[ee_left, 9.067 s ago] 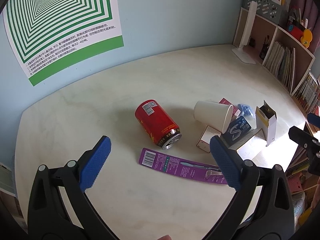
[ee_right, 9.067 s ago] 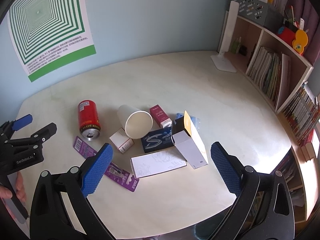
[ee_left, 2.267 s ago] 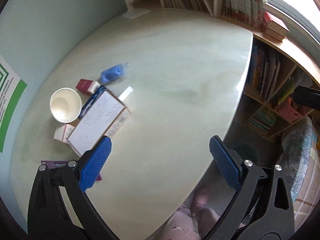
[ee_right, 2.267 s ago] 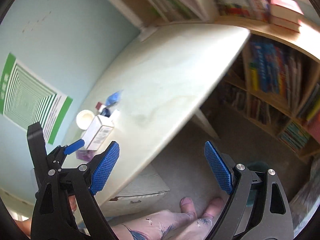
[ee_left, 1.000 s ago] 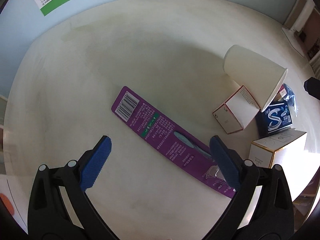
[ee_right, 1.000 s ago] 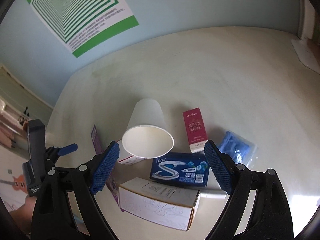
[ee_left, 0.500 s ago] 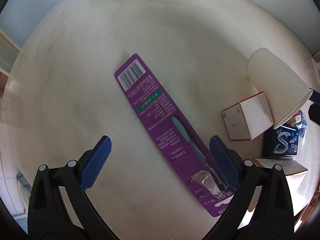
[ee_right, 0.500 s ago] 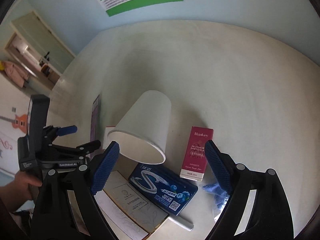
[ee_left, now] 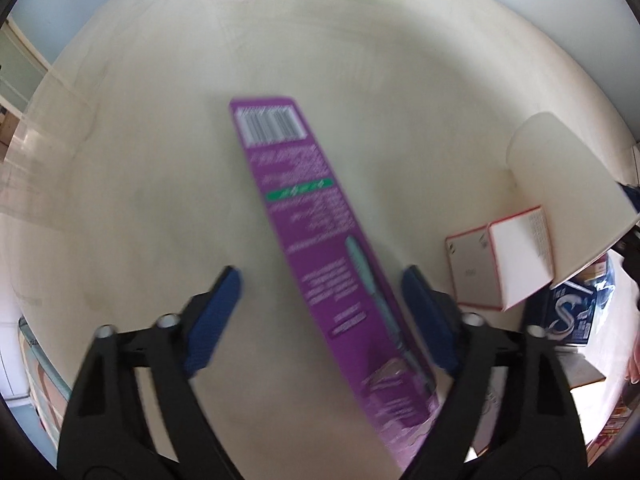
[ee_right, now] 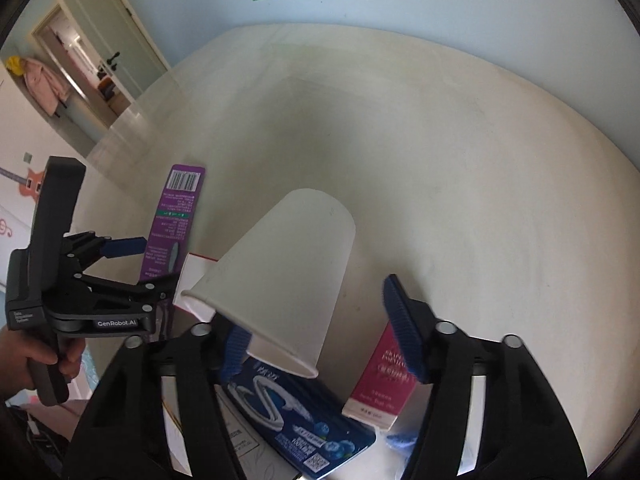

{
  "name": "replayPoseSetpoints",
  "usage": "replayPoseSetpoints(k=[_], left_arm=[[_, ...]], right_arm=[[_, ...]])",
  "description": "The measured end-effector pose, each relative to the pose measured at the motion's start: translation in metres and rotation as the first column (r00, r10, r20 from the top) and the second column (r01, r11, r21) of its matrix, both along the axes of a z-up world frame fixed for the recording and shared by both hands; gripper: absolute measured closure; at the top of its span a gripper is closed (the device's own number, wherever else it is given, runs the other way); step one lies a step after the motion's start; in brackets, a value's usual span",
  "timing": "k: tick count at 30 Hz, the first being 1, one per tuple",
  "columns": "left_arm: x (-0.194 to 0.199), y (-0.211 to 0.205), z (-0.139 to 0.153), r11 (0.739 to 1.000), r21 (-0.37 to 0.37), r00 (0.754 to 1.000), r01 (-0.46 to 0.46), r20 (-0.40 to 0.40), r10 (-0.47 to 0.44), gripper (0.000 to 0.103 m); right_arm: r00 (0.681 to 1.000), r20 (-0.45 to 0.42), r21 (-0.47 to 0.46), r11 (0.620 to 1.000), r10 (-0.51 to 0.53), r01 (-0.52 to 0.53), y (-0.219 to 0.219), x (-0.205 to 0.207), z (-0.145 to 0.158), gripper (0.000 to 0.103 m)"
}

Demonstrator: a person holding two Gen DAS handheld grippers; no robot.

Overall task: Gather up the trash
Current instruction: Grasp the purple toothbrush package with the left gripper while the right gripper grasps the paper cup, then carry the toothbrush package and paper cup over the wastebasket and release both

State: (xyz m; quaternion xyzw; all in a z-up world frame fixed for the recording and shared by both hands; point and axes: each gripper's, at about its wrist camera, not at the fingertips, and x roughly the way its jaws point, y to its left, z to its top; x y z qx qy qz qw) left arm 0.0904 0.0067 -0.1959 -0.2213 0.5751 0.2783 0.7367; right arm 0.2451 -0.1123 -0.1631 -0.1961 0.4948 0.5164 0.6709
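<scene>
A long purple toothbrush package [ee_left: 316, 248] lies flat on the pale table [ee_left: 152, 152]. My left gripper [ee_left: 320, 312] points down over it and its jaws are closing. The package runs between the fingers, near the right pad [ee_left: 428, 320] and well apart from the left one. A white paper cup [ee_right: 288, 272] lies on its side, its mouth toward the camera. My right gripper [ee_right: 320, 340] straddles its rim with its jaws closing. The left finger [ee_right: 234, 350] is partly hidden behind the rim, and a gap remains at the right finger. The left gripper [ee_right: 148, 264] shows over the purple package [ee_right: 172, 216].
Beside the cup lie a small white box with red edges [ee_left: 500, 264], a blue gum pack [ee_right: 296, 420], a dark red carton [ee_right: 384, 380], a white carton [ee_right: 236, 440] and a blue wrapper [ee_right: 400, 440]. A hand [ee_right: 36, 360] holds the left tool. A door stands beyond the table's left edge.
Both pairs of jaws have narrowed. The left gripper sank and rolled until the purple package lies between its fingers. The right gripper moved in, and its fingers now flank the cup's rim.
</scene>
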Motion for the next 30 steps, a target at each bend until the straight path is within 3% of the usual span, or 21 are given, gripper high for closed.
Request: replayPoseSetpoints(k=[2,7,8,9,13,21,30], left_arm=[[0.002,0.004,0.002,1.0,0.0,1.0,0.005,0.006,-0.005,0.052],[-0.004,0.019,0.004,0.999,-0.031,0.999,-0.012,0.03,0.013,0.062],[-0.006,0.021,0.004,0.999,-0.035,0.999,-0.013,0.034,0.014,0.063],[-0.009,0.024,0.004,0.999,-0.038,0.999,-0.011,0.037,0.013,0.064],[-0.017,0.038,0.005,0.999,-0.041,0.999,-0.006,0.04,0.007,0.064],[-0.024,0.041,0.024,1.0,-0.018,0.998,0.015,0.069,-0.014,0.065],[-0.007,0.003,0.036,0.999,0.015,0.996,0.03,0.087,-0.031,0.065]], right_arm=[[1.0,-0.013,0.006,1.0,-0.022,0.022,0.0,0.004,-0.002,0.062],[0.994,-0.058,0.044,0.994,-0.097,0.099,-0.002,0.015,-0.001,0.063],[0.992,-0.066,0.052,0.993,-0.107,0.11,-0.002,0.017,-0.001,0.067],[0.991,-0.074,0.057,0.991,-0.113,0.117,-0.002,0.017,0.0,0.073],[0.989,-0.07,0.053,0.99,-0.128,0.131,-0.002,0.015,0.002,0.076],[0.987,-0.061,0.072,0.986,-0.145,0.15,-0.02,0.021,0.005,0.098],[0.986,-0.046,0.111,0.98,-0.158,0.162,-0.022,0.024,0.018,0.099]])
